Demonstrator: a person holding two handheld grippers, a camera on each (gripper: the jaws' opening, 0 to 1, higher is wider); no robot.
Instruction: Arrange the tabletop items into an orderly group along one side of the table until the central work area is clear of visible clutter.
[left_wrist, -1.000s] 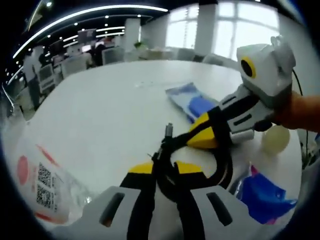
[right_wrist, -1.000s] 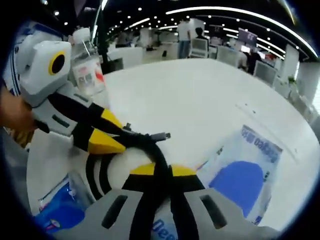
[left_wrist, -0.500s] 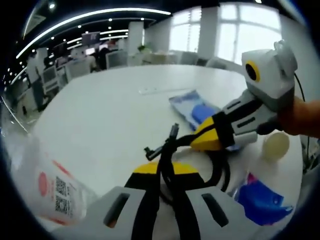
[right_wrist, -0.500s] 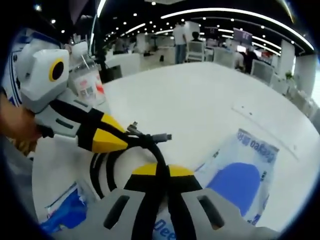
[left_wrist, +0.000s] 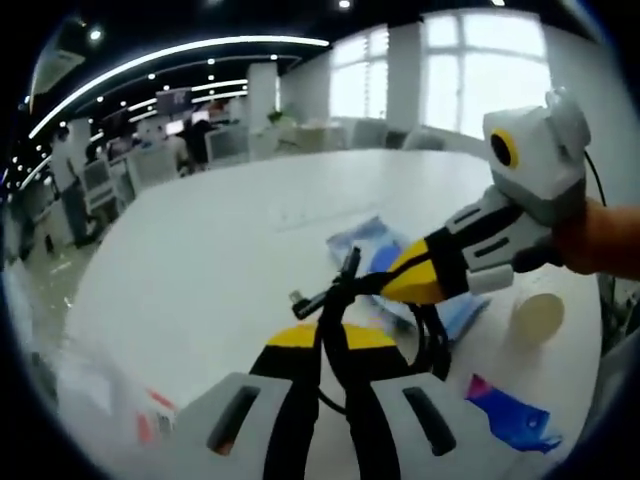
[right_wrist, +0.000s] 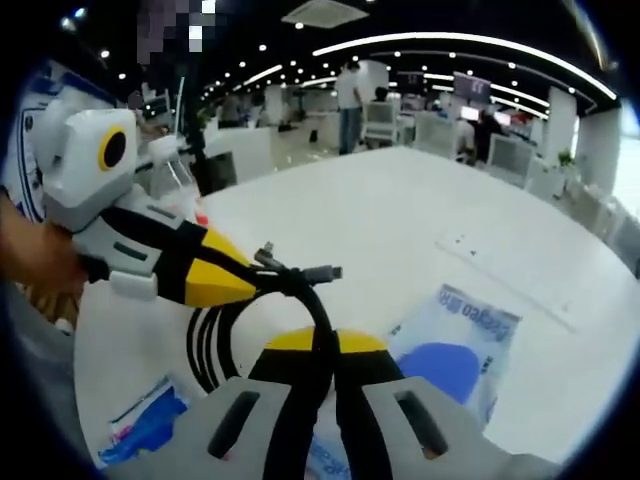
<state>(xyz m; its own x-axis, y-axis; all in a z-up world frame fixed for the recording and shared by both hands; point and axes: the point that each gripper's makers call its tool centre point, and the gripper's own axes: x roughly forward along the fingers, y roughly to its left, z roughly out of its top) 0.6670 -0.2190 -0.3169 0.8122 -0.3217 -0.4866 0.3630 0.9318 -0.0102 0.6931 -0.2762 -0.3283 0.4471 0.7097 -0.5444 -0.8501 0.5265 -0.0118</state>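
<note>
- In the left gripper view, I see my left gripper (left_wrist: 333, 335) at the bottom centre, jaws narrow and clamped on a black cable (left_wrist: 335, 300).
- The cable ends in two small plugs (left_wrist: 348, 262) that stick up just above the yellow tips, slightly left of centre.
- The right gripper (left_wrist: 418, 280) enters from the right side of that frame and pinches the same cable; loops of it hang below its yellow tip.
- In the right gripper view, my right gripper (right_wrist: 323, 345) sits at the bottom centre, jaws closed on the cable (right_wrist: 318, 300). The left gripper (right_wrist: 225, 280) reaches in from the left and grips it too (both hold one bundle).
- A clear packet with a blue patch (right_wrist: 455, 350) lies on the white table (right_wrist: 400, 220), lower right of that frame, just beside the right gripper.
- A blue wrapper (left_wrist: 510, 420) lies at the lower right of the left gripper view, and a pale round lid (left_wrist: 537, 315) sits at the right edge below the right gripper.
</note>
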